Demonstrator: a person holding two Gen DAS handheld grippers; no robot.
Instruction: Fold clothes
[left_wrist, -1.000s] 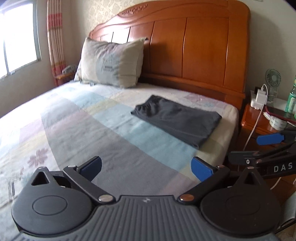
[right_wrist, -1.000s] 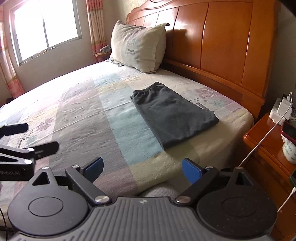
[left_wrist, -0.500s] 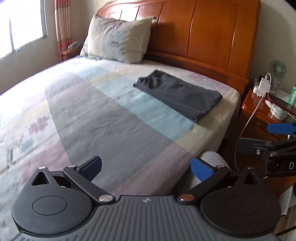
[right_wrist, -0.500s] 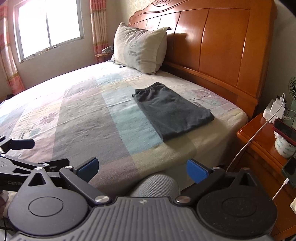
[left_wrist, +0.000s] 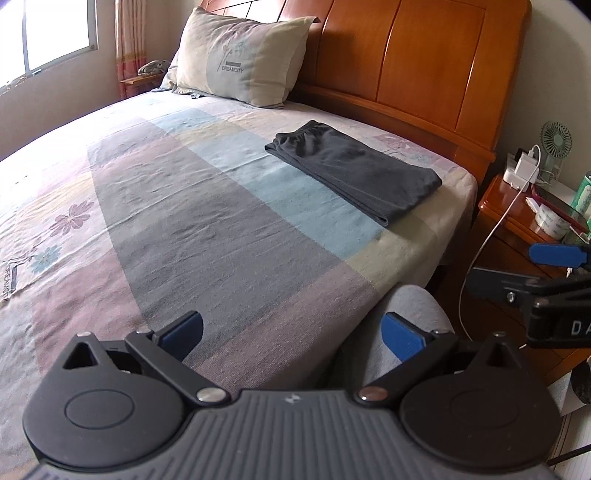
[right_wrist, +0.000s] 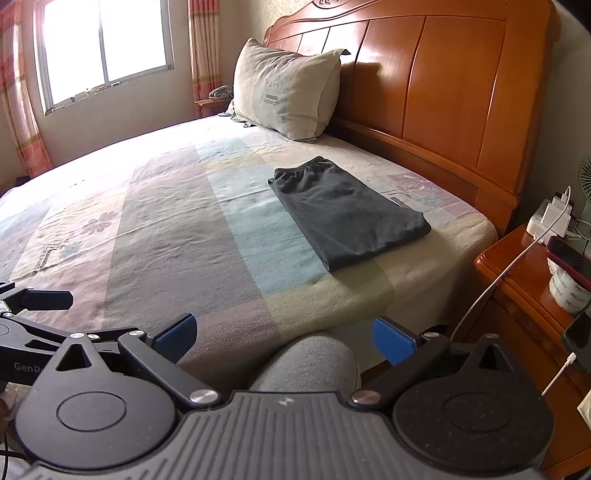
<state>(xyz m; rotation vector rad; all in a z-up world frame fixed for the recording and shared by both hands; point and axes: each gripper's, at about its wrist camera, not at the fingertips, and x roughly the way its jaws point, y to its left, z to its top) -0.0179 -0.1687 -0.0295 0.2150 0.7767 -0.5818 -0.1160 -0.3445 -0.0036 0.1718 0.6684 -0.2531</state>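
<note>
Presently, a dark grey folded garment (right_wrist: 347, 218) is found lying flat on the bed (right_wrist: 177, 236), near the bed's right edge and close to the corner by the headboard (right_wrist: 436, 88). Its elastic waistband end is turned toward the pillow (right_wrist: 288, 88), which is propped against the headboard at the bed's far end. The garment is touched by neither gripper. The left gripper (left_wrist: 291, 330) is held low over the near edge of the bed, jaws spread wide with nothing between them. The right gripper (right_wrist: 282, 338) is likewise held at the near edge, jaws fully released and empty; a grey-clad knee (right_wrist: 310, 362) of the person is seen just beyond it. A wooden nightstand (right_wrist: 517, 269) is noted beside the bed's right edge, bearing a white charger (right_wrist: 550, 218) with its cable hanging down. A window (right_wrist: 103, 48) is recorded on the far wall.
</note>
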